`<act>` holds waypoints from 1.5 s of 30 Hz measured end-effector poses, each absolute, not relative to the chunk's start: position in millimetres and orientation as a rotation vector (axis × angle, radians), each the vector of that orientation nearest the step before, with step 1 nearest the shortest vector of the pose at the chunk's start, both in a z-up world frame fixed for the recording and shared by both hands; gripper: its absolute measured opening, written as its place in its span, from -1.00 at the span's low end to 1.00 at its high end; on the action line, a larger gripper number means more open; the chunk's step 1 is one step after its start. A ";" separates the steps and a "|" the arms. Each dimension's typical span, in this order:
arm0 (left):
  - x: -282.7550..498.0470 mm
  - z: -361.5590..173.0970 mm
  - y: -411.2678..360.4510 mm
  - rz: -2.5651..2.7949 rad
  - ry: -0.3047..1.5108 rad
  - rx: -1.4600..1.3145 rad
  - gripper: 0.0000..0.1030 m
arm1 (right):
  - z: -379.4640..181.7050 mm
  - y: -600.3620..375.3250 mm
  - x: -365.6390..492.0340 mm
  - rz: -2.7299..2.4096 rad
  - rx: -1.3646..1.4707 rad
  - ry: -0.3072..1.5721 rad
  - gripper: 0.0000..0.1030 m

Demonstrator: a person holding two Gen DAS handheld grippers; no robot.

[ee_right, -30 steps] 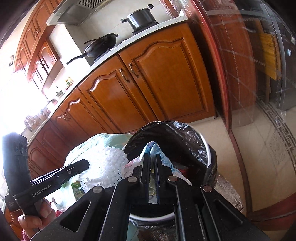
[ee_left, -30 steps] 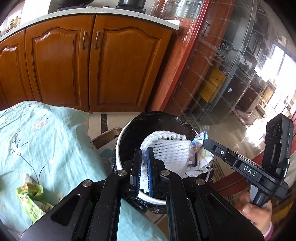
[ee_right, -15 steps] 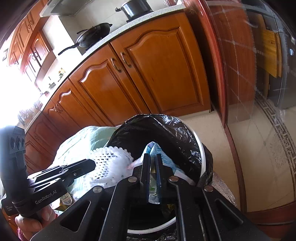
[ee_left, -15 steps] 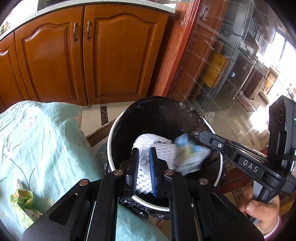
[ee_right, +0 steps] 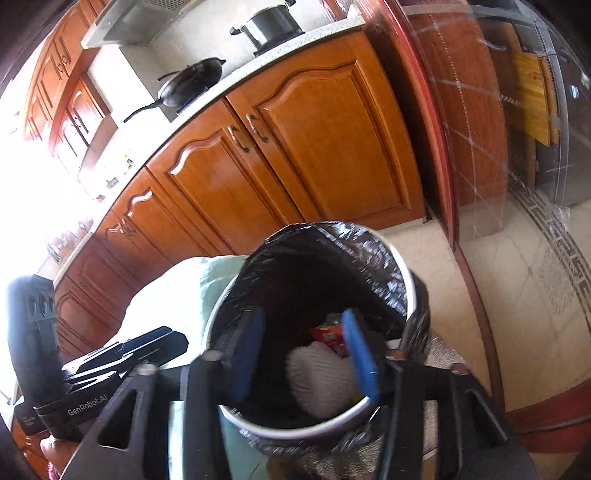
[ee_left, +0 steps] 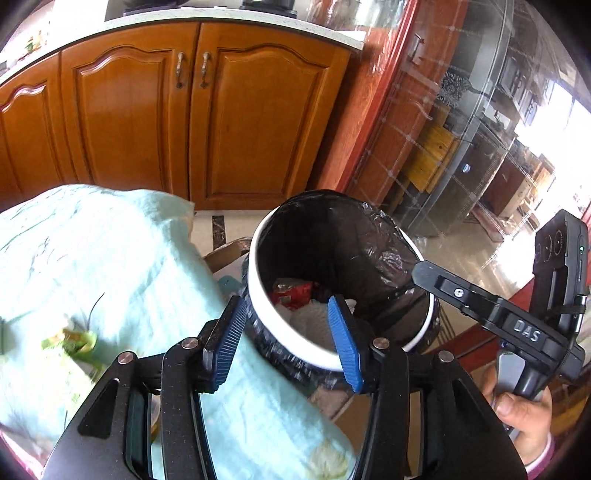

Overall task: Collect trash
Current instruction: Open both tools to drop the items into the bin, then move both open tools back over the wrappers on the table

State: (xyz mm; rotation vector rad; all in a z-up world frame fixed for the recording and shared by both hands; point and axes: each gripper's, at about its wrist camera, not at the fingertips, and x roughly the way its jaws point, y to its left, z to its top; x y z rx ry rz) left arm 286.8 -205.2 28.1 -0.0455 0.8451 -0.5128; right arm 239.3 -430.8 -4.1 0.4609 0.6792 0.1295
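Observation:
A white bin (ee_left: pixel 266 314) lined with a black bag stands beside the table; its rim (ee_right: pixel 295 430) also shows in the right wrist view. Inside lie the white foam net (ee_right: pixel 317 376), blurred as it drops, and a red wrapper (ee_left: pixel 295 295). My left gripper (ee_left: pixel 286 341) hovers over the bin's near rim, jaws opening, nothing between the pads. My right gripper (ee_right: pixel 306 354) hangs over the bin mouth, jaws opening and empty. A green wrapper (ee_left: pixel 74 338) lies blurred on the pale green tablecloth (ee_left: pixel 110 258).
Wooden cabinet doors (ee_left: pixel 184 110) stand behind the bin. A black pan (ee_right: pixel 192 83) and a pot (ee_right: pixel 269 26) sit on the counter. A glass door (ee_left: pixel 461 147) is at the right. A hand (ee_left: pixel 524 421) holds the right gripper's handle.
Both grippers went from shut to open. The foam net left the left gripper and the paper scrap left the right one; both fell into the bin. The left gripper pulled back toward the table.

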 end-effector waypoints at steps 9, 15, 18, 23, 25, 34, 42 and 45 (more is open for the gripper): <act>246.1 21.7 -135.3 -0.434 0.847 -0.138 0.01 | -6.7 -390.2 206.8 0.205 0.458 0.662 0.69; 220.7 20.9 -91.0 -0.381 0.833 -0.185 0.01 | -10.4 -360.7 193.0 0.257 0.465 0.684 0.69; 210.1 20.0 -70.0 -0.350 0.828 -0.205 0.05 | -12.5 -344.3 187.9 0.285 0.461 0.696 0.69; 194.5 19.5 -39.5 -0.309 0.817 -0.237 0.05 | -17.0 -315.6 183.0 0.333 0.443 0.719 0.69; 188.3 19.3 -28.6 -0.290 0.810 -0.247 0.05 | -19.2 -304.6 181.9 0.347 0.433 0.726 0.69; 166.8 14.2 20.3 -0.223 0.793 -0.302 0.05 | -18.0 -259.3 181.0 0.416 0.378 0.747 0.69; 159.0 9.0 45.1 -0.187 0.794 -0.328 0.05 | -11.8 -240.1 179.5 0.449 0.335 0.746 0.69; 157.4 8.7 51.4 -0.176 0.791 -0.331 0.05 | -11.3 -235.3 180.1 0.454 0.326 0.748 0.69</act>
